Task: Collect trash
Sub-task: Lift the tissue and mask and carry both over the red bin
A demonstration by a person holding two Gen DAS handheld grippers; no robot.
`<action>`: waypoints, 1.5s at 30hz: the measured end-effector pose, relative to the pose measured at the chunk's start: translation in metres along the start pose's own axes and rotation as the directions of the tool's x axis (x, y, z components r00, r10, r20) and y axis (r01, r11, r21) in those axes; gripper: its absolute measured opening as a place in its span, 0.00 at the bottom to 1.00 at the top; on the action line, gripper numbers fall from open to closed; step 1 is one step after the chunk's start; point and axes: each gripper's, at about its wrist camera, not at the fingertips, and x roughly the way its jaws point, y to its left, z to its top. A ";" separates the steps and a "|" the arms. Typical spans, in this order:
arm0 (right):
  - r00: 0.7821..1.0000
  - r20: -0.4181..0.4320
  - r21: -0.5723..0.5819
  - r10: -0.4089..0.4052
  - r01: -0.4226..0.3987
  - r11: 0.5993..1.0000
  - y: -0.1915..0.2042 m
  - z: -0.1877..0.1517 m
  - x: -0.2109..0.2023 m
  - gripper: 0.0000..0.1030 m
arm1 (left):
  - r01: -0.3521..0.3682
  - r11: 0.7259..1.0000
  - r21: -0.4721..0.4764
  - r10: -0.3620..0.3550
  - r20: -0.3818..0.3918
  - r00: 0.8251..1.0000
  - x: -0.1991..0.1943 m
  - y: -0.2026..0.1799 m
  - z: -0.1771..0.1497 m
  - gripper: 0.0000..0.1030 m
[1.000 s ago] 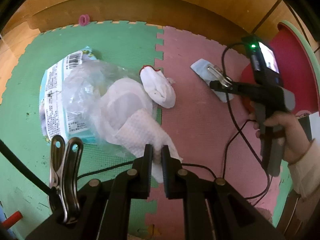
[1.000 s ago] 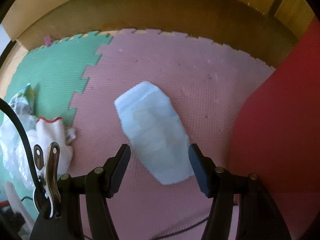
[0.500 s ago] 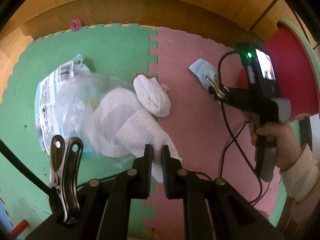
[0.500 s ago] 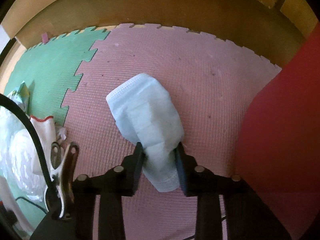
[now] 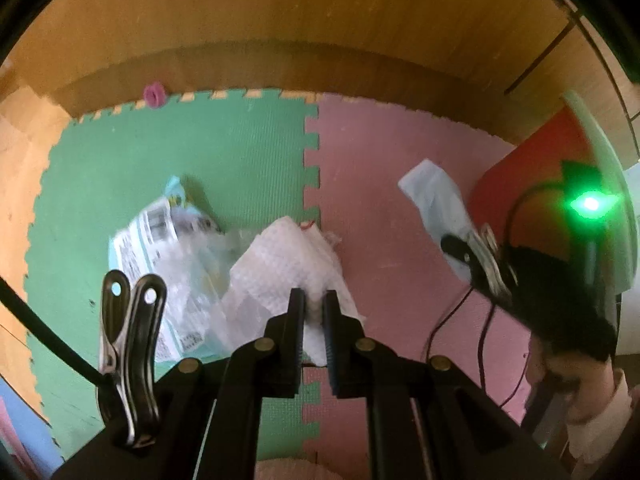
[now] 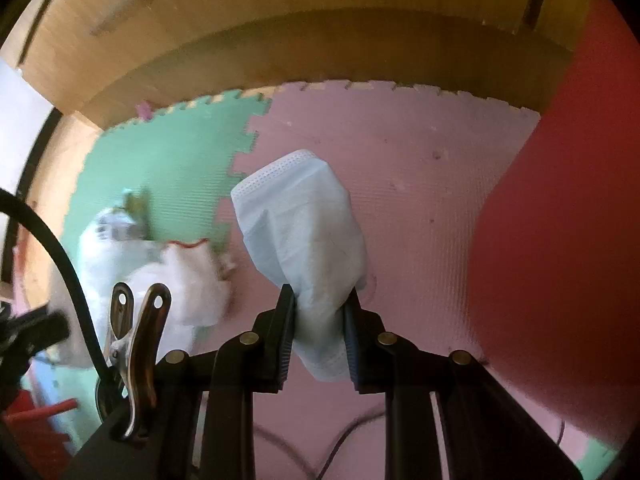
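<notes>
My left gripper (image 5: 313,300) is shut on a white paper towel (image 5: 280,264) and holds it above the mat. Under it lie a clear plastic bag (image 5: 192,276) and a printed wrapper (image 5: 148,232) on the green mat. My right gripper (image 6: 320,300) is shut on a light blue face mask (image 6: 304,220), lifted off the pink mat. The mask (image 5: 440,200) and right gripper (image 5: 460,250) also show in the left wrist view. A white sock with a red cuff (image 6: 188,268) lies at the mat seam.
A red bin (image 6: 560,220) with a pale green rim (image 5: 608,184) stands at the right. A wooden wall (image 5: 320,32) borders the mats at the back. A pink ring (image 5: 154,94) lies at the green mat's far edge. Black cables (image 5: 484,344) trail over the pink mat.
My right gripper closed on the face mask and lifted it off the pink mat. My left gripper rose with the paper towel, pulling it off the plastic bag.
</notes>
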 end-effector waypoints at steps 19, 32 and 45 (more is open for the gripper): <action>0.993 0.086 0.061 0.085 -0.090 0.994 0.007 0.015 -0.191 0.22 | 0.062 0.991 0.122 -0.069 0.057 0.996 -0.118 -0.074 0.064 0.09; 0.985 0.135 0.058 0.107 -0.116 0.992 0.006 0.022 -0.266 0.22 | 0.067 0.982 0.176 -0.085 0.100 0.991 -0.180 -0.098 0.082 0.09; 0.979 0.191 0.105 0.067 -0.088 0.991 -0.019 0.028 -0.304 0.23 | 0.088 0.961 0.261 -0.126 0.134 0.983 -0.196 -0.131 0.099 0.09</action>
